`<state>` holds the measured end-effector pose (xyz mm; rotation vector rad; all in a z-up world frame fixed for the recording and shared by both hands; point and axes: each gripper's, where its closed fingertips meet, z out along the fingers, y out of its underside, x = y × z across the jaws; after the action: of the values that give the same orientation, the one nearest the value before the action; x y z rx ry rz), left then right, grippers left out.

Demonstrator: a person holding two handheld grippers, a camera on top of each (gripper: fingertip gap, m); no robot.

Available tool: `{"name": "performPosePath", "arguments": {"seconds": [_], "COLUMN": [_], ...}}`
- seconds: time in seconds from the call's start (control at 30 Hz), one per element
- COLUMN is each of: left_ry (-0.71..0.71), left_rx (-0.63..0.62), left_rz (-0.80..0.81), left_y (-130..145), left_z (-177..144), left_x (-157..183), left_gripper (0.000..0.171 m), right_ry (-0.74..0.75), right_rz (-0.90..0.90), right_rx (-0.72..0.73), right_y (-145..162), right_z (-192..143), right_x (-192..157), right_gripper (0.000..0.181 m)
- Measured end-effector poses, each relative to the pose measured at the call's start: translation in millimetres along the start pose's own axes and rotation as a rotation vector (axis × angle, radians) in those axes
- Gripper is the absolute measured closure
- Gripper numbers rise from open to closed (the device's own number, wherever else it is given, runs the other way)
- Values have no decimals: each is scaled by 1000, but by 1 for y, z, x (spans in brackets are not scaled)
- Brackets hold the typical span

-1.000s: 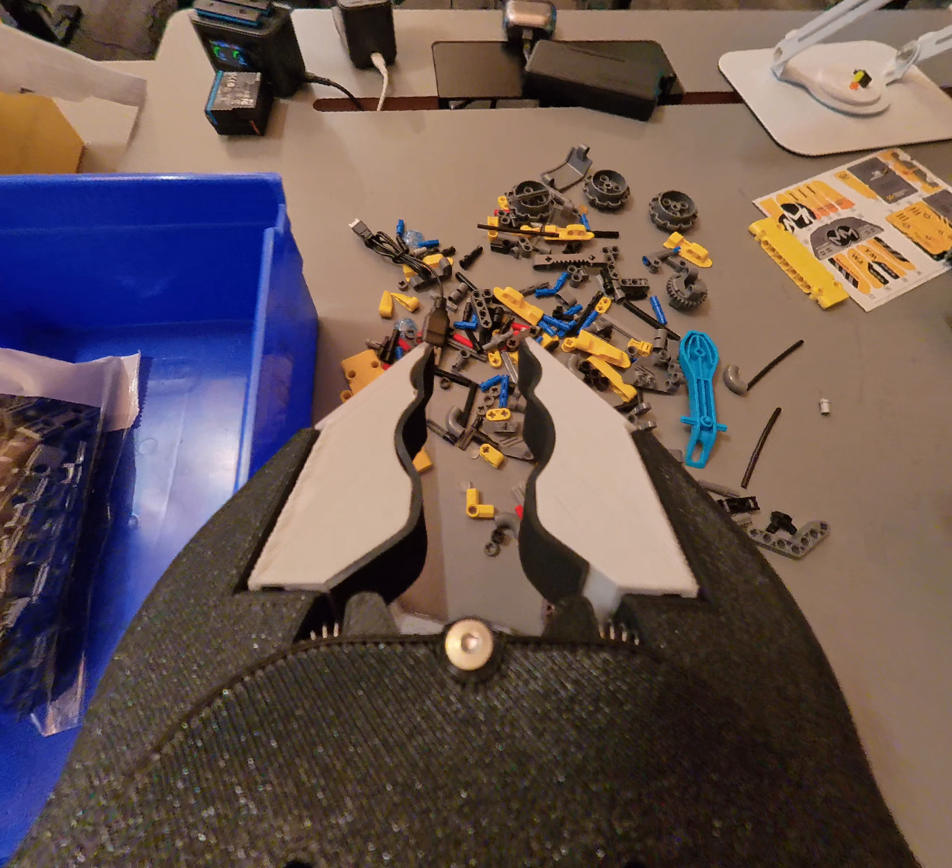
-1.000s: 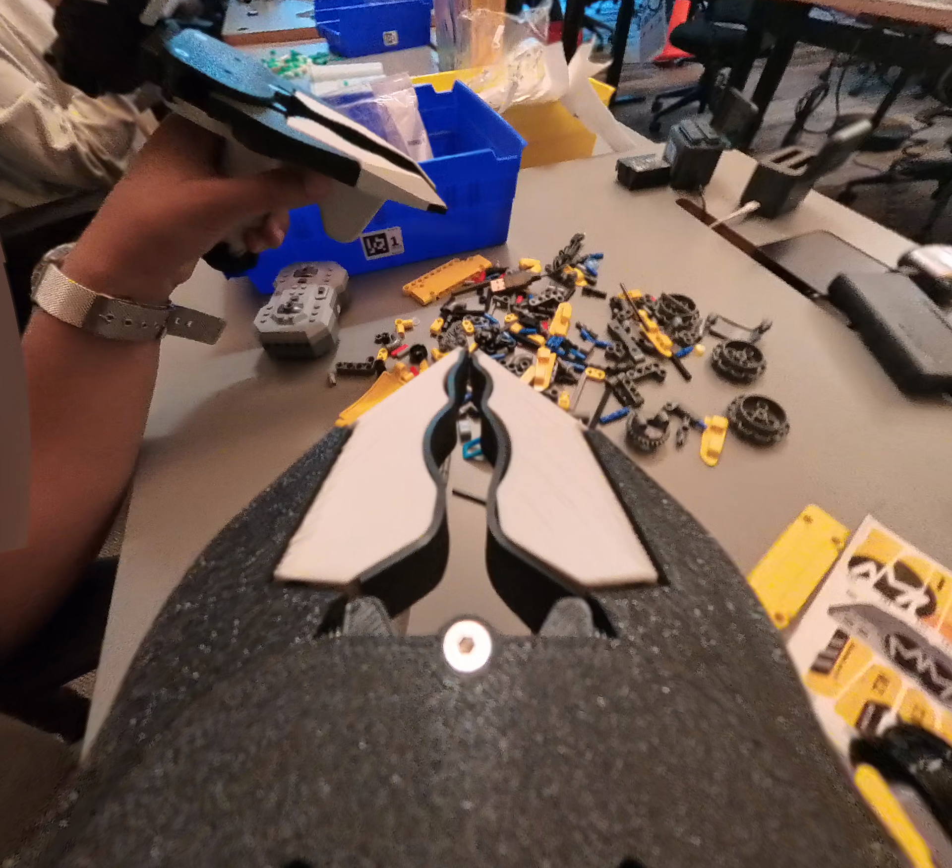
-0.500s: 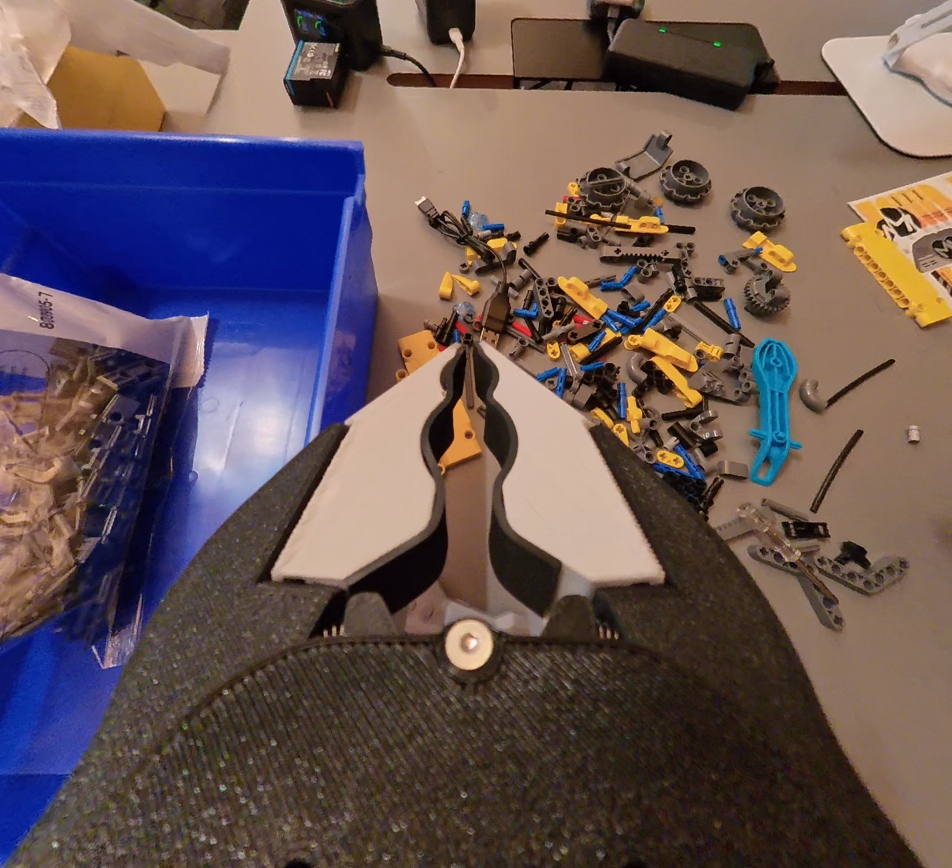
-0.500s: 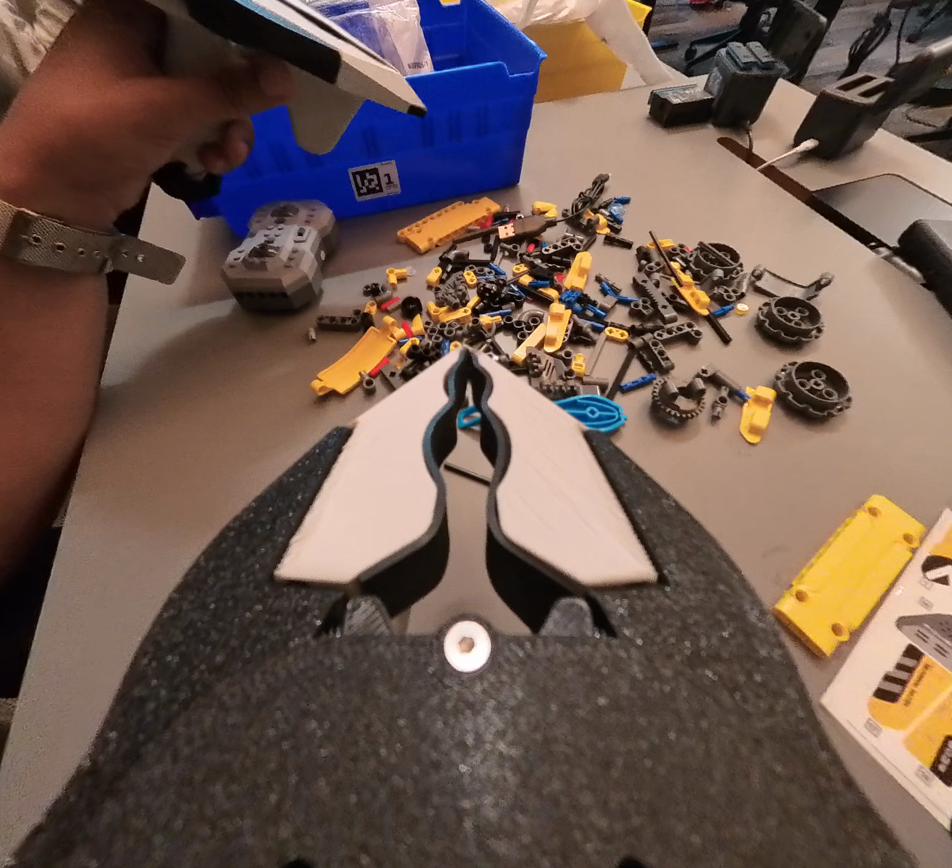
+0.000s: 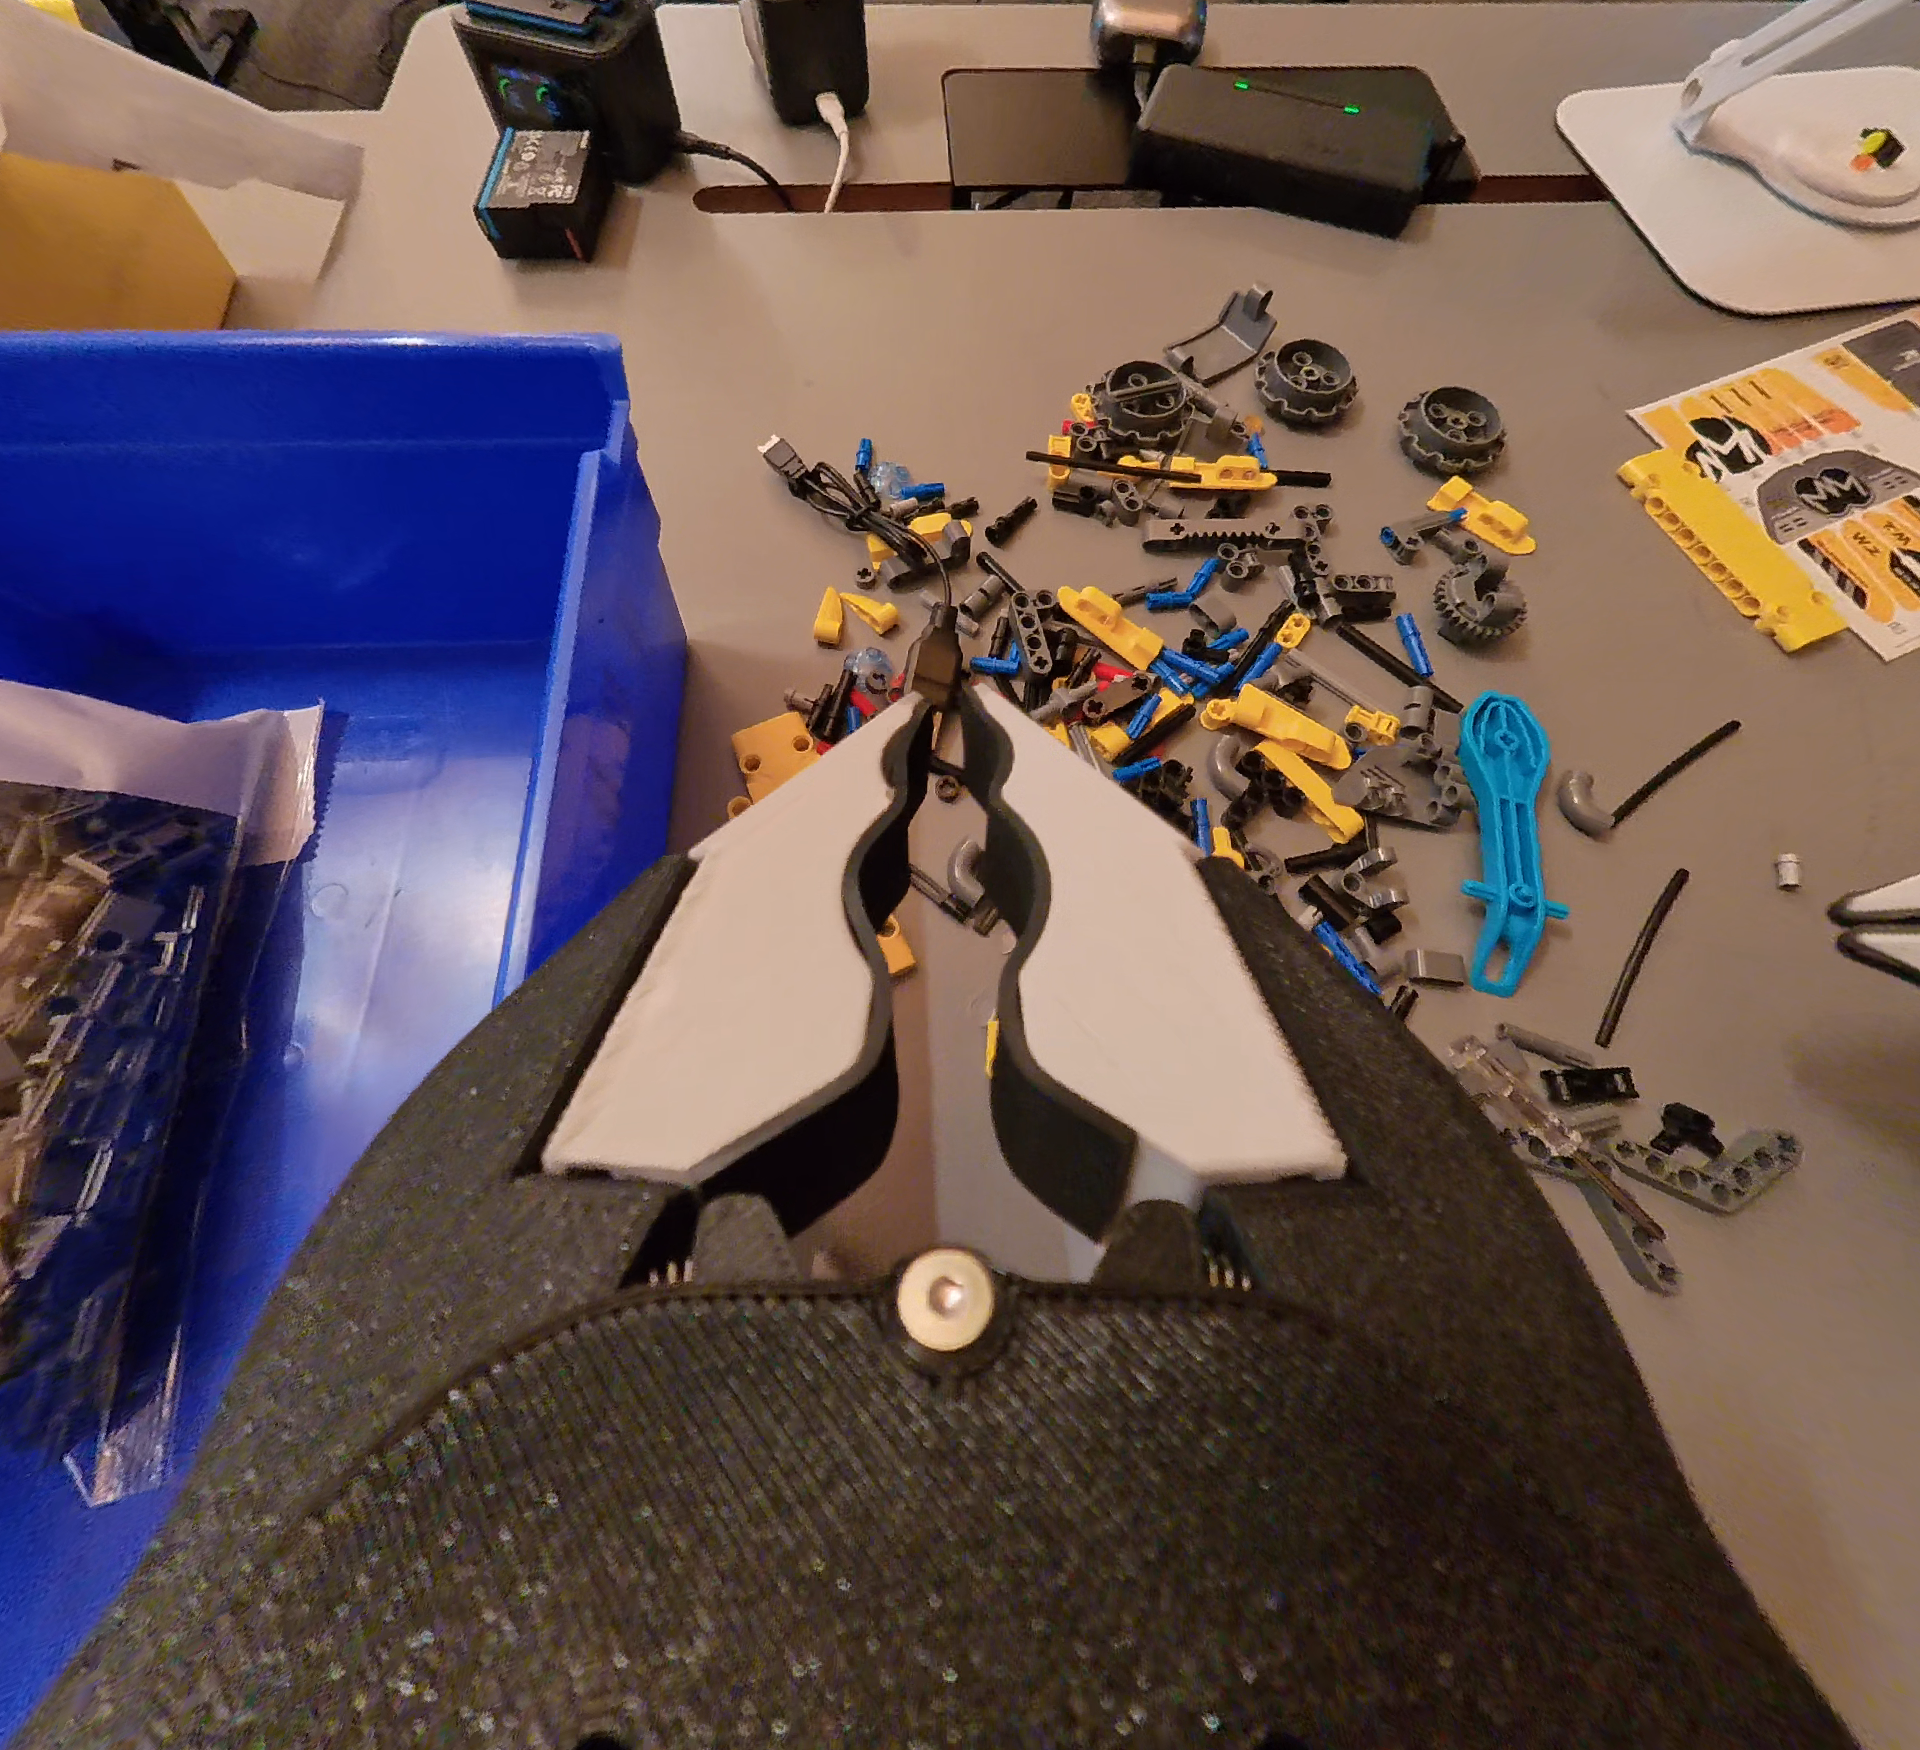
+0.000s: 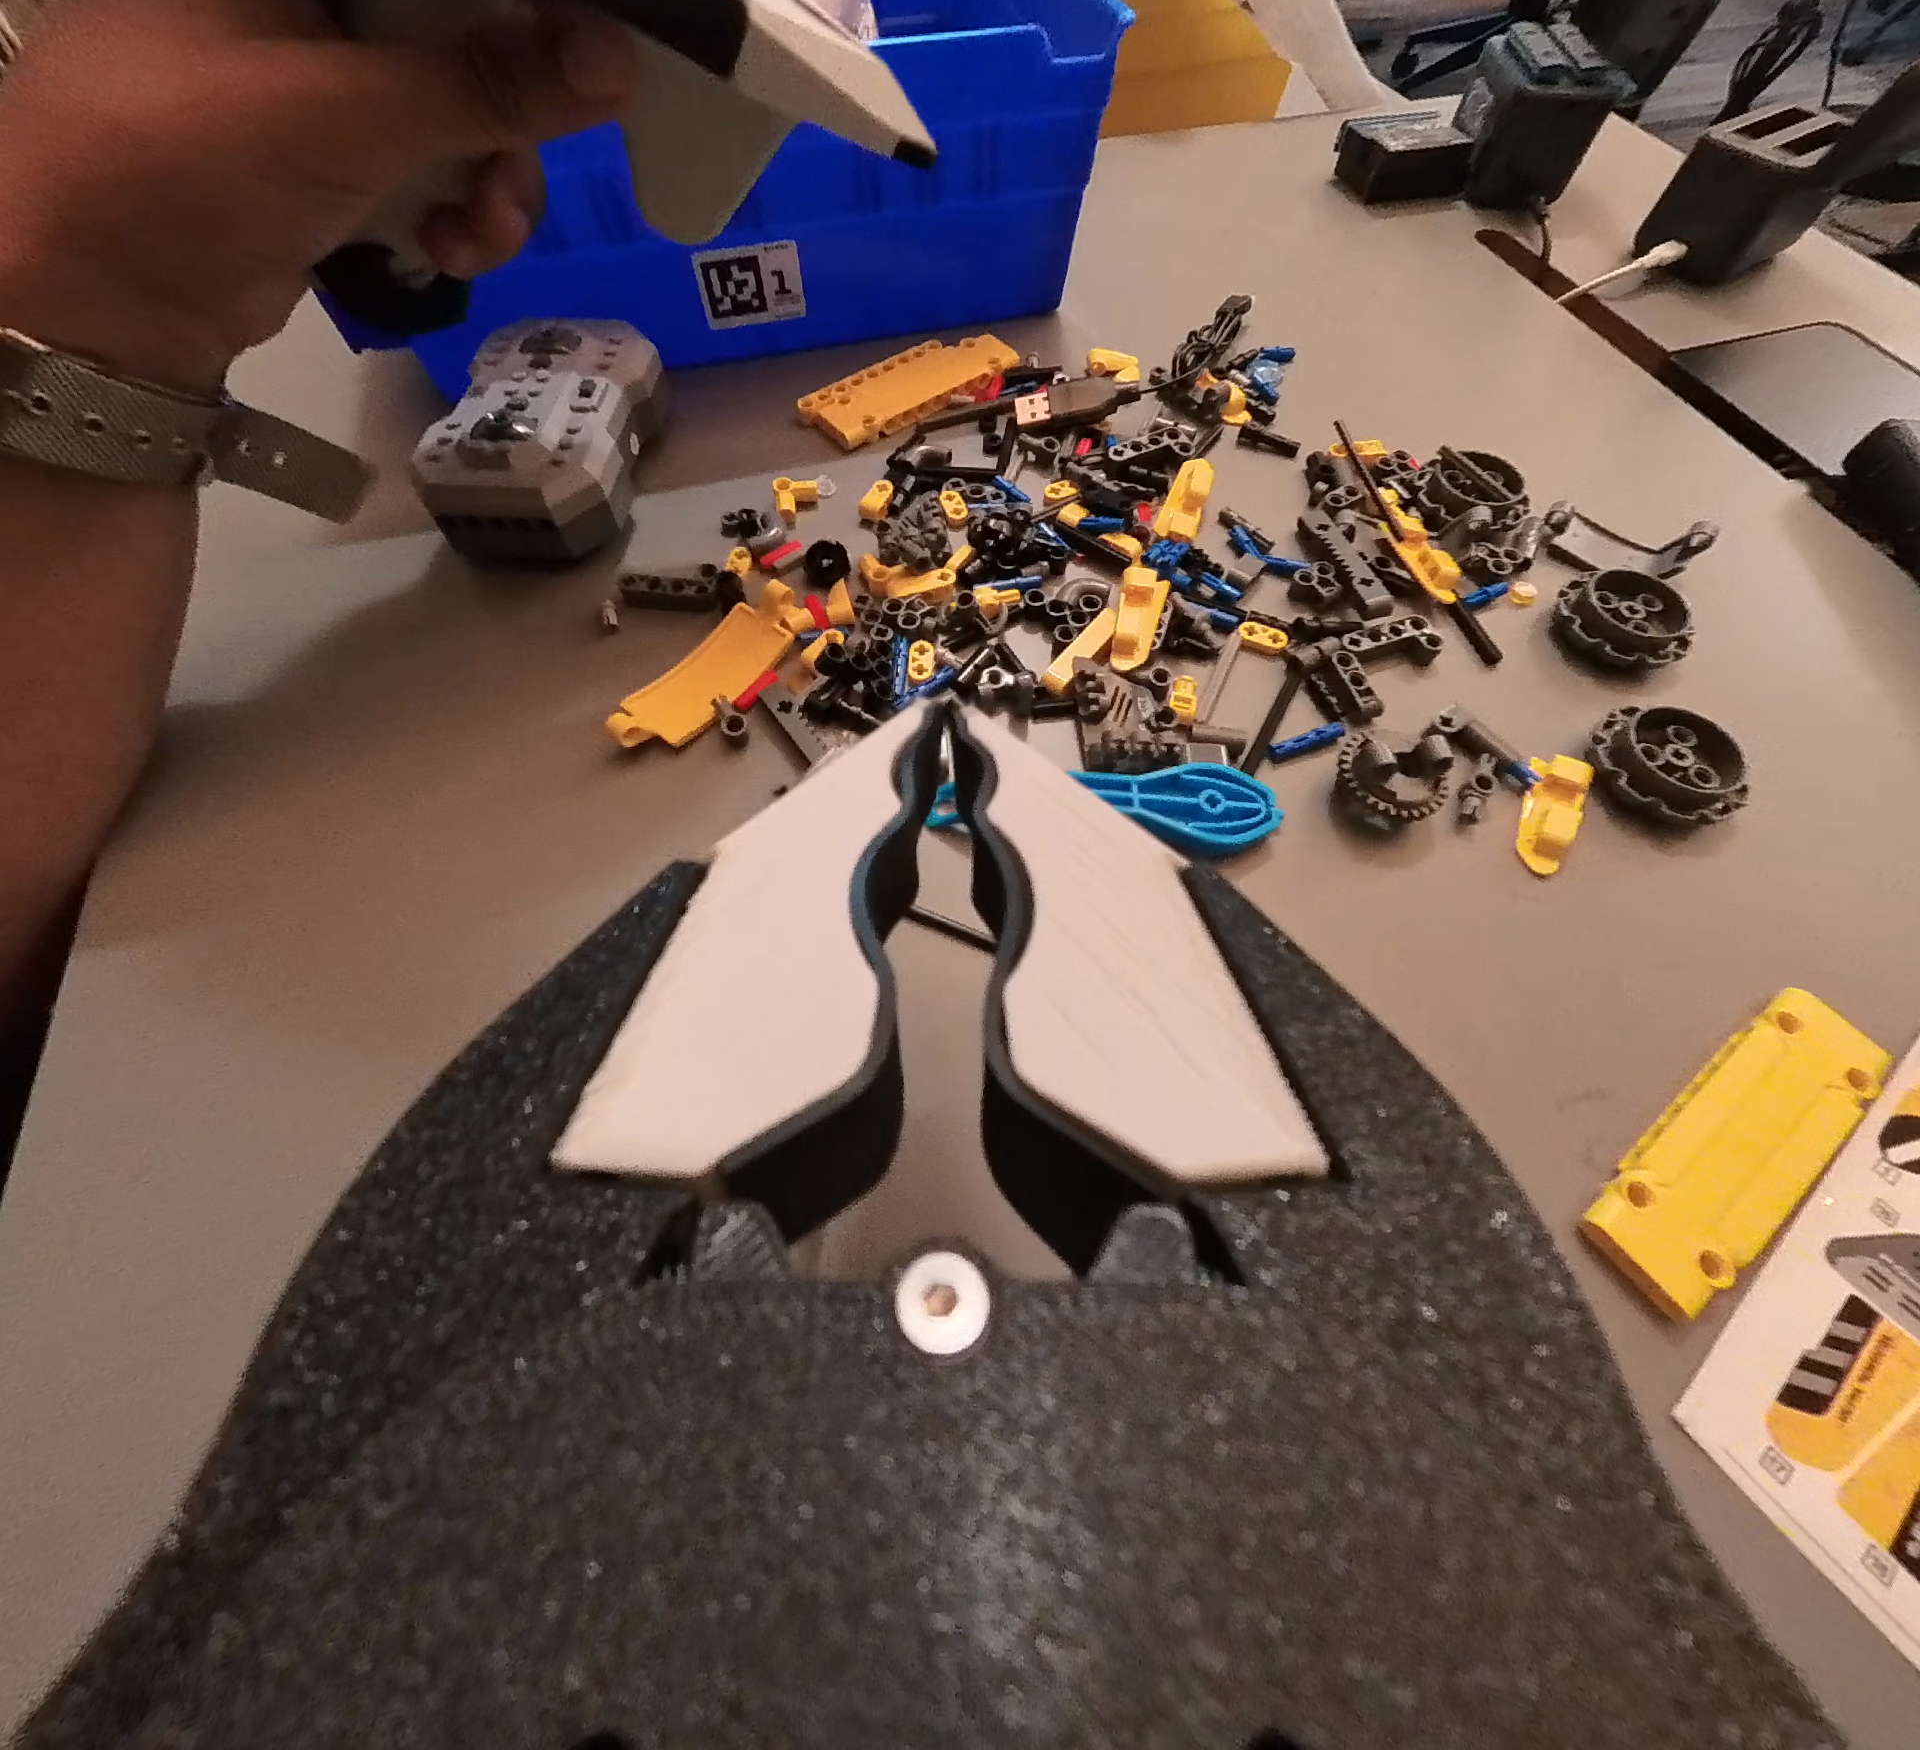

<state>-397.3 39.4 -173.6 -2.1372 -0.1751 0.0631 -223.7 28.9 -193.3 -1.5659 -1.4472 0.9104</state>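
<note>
A pile of small yellow, black, blue and grey building pieces [image 5: 1195,661] lies on the grey table [image 5: 935,298]; it also shows in the right wrist view [image 6: 1091,578]. My left gripper [image 5: 940,703] hangs above the pile's left edge, over a black USB plug [image 5: 935,656]. Its jaws stand almost together and hold nothing. The right wrist view shows it raised in a hand [image 6: 914,147]. My right gripper [image 6: 940,713] is shut and empty, over the pile's near edge, beside a turquoise piece [image 6: 1184,801].
A blue bin [image 5: 312,505] with a bagged set [image 5: 104,973] stands left of the pile. A grey hub block [image 6: 540,443] sits in front of the bin. A yellow panel [image 6: 1735,1150] and a sticker sheet [image 6: 1818,1388] lie right. Chargers [image 5: 561,69] line the far edge.
My left gripper went from open to shut, and its tips now stand a sliver apart. My right gripper stayed shut and moved closer to the pile.
</note>
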Motion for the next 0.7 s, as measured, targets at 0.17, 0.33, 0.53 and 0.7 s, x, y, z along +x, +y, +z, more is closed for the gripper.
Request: {"name": "performPosePath", "arguments": {"seconds": [0.17, 0.33, 0.53, 0.7], "left_ry": [15, 20, 1, -11], "left_rx": [10, 25, 25, 30], "left_rz": [-10, -13, -17, -8], "left_y": [0, -3, -2, -4], "left_z": [1, -2, -4, -5], "left_x": [0, -1, -5, -6], "left_gripper": [165, 165, 163, 163], "right_ry": [-11, -18, -32, -66], "right_rz": [-9, -11, -20, -7], "right_rx": [-23, -27, -45, -56], "right_y": [5, 7, 10, 12], "right_z": [5, 8, 10, 10], "right_x": [-5, -8, -13, -19], "right_gripper": [180, 178, 177, 178]}}
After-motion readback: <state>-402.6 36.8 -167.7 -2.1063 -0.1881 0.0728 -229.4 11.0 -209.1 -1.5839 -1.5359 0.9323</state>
